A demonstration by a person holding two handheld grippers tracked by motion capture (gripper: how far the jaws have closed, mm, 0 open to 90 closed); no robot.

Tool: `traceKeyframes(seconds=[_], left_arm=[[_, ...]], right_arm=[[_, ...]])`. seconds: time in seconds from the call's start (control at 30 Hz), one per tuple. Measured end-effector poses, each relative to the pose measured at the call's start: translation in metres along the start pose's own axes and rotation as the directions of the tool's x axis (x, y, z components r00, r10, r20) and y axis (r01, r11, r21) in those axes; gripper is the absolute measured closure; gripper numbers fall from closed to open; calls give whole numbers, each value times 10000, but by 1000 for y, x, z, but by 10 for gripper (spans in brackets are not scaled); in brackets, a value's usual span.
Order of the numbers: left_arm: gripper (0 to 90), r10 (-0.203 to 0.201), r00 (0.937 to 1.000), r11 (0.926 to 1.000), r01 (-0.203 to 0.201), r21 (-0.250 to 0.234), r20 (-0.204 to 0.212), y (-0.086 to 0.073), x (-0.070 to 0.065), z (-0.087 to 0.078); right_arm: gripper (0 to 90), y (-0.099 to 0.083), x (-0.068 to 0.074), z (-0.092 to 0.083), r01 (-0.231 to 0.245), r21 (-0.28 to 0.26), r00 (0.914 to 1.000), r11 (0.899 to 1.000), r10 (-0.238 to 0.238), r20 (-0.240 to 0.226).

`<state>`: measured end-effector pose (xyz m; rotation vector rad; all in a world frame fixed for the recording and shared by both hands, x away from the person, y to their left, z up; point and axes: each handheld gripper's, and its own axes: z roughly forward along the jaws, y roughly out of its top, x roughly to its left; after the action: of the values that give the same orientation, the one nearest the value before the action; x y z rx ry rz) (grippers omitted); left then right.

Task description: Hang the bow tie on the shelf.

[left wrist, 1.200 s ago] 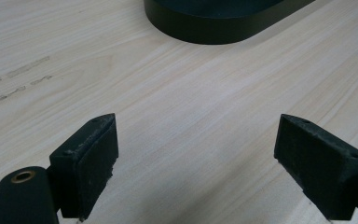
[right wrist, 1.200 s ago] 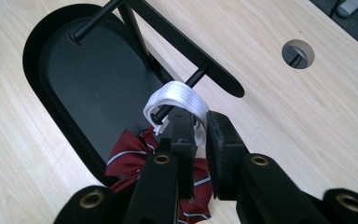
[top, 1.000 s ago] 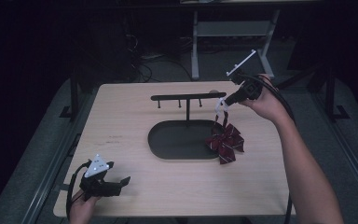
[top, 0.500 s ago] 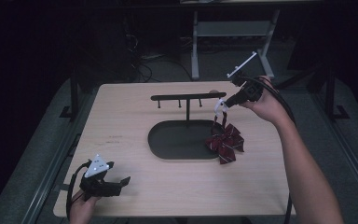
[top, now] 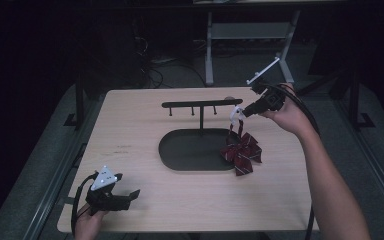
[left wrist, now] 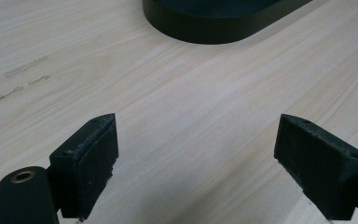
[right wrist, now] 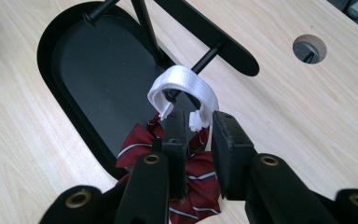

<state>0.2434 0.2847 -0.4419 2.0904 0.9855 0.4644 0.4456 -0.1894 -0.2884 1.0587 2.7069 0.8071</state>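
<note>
One bow tie (top: 241,153), dark red with thin white stripes and a white strap loop (right wrist: 182,88), lies on the right end of one black oval rack base (top: 190,150) mid-table (top: 130,125). Right gripper (right wrist: 196,125): jaws narrow, just been opening, strap end between them, loop over a peg (right wrist: 204,59). Left gripper (left wrist: 196,154) near front-left corner, jaws wide, nothing held.

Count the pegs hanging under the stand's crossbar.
3 visible in the high view: left peg, middle peg, third peg right of the post. Another at the bar's right end holds the white loop in the right gripper view, so 4 likely.
</note>
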Motion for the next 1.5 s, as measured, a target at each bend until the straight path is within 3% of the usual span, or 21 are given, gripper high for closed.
traceKeyframes(seconds=[0.53, 1.1, 1.5], left_arm=[[135, -5, 10000, 10000, 5, -2, -4, 0, -1, 0], [135, 13, 10000, 10000, -13, 13, 7, 0, -1, 1], [135, 19, 10000, 10000, -19, 23, 29, 0, -1, 1]], right_arm=[[686, -20, -4, -2, -262, -304, 9989, 9992, 250, -398], [646, -28, 1, -4, -221, -410, 9982, 9989, 198, -563], [612, -44, 0, -3, -379, -498, 9974, 9980, 347, -635]])
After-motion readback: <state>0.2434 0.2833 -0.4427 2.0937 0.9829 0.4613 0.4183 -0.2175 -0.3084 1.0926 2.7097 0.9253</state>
